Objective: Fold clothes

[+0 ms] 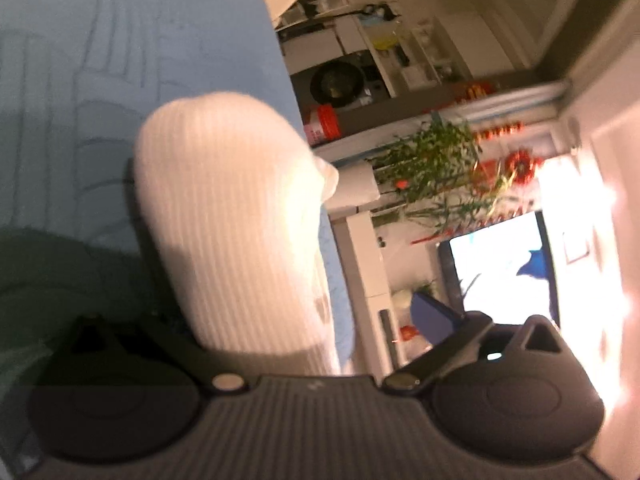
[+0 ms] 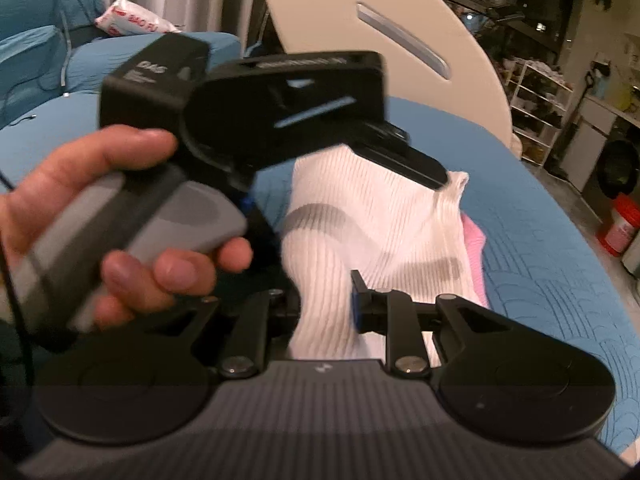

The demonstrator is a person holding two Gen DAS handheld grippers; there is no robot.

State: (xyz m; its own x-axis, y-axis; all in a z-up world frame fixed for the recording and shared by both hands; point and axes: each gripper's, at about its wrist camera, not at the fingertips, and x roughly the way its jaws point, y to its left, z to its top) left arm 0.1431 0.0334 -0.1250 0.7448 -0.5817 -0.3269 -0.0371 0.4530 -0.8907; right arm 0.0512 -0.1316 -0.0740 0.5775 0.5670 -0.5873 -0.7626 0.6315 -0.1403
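The right gripper has its jaws drawn narrow, clamped on the near end of a white ribbed sock lying on the blue quilted bed. Above the sock a hand holds the left gripper, its jaws wide, one finger touching the sock's far edge. Past the sock, a pink cloth peeks out. Beyond the bed stands a cream headboard.

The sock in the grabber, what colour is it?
White and ribbed sock with grey stripes, clearest in the right wrist view.
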